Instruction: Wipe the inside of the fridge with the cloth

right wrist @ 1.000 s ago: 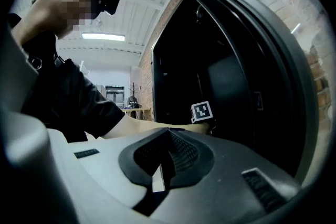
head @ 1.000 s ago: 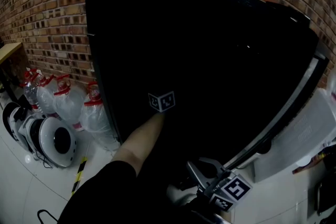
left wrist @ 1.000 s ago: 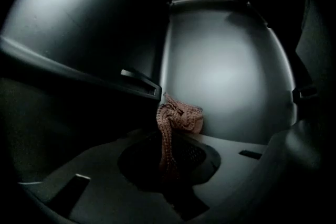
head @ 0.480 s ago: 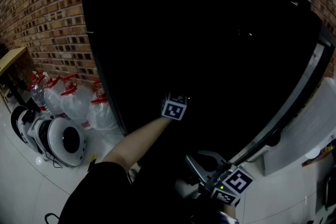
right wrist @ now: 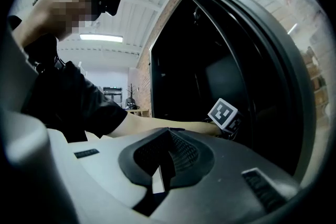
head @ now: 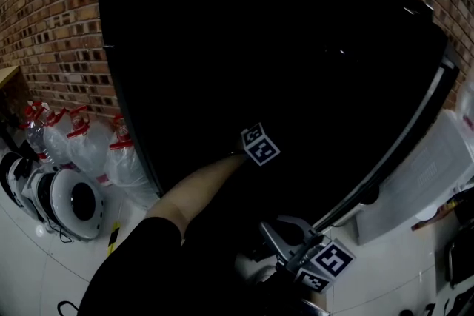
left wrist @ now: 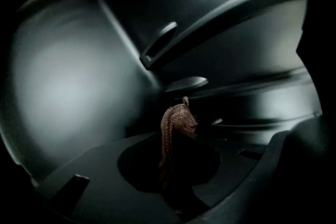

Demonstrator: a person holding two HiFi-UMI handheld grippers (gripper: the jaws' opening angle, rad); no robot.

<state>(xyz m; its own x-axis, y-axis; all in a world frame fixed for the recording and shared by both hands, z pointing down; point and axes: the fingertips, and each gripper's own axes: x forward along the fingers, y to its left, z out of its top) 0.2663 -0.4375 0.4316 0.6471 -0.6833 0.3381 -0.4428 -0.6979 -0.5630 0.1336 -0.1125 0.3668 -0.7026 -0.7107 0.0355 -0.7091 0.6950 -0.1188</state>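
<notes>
We wipe inside the fridge.
Within the fridge, our left tongs clamp the cloth; right tongs rest shut, empty, outside. Next, probably a pressing sweep.

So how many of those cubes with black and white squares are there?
2. One cube is inside the dark fridge, at the end of the person's arm. The other cube is lower, near the picture's bottom edge. None looks hidden.

Brown, knobbly cloth is standing bunched in an upright ridge, and my left tongs are pinching it inside the fridge, a tall black cabinet standing door-open against the brick wall, its interior lying dark.
</notes>
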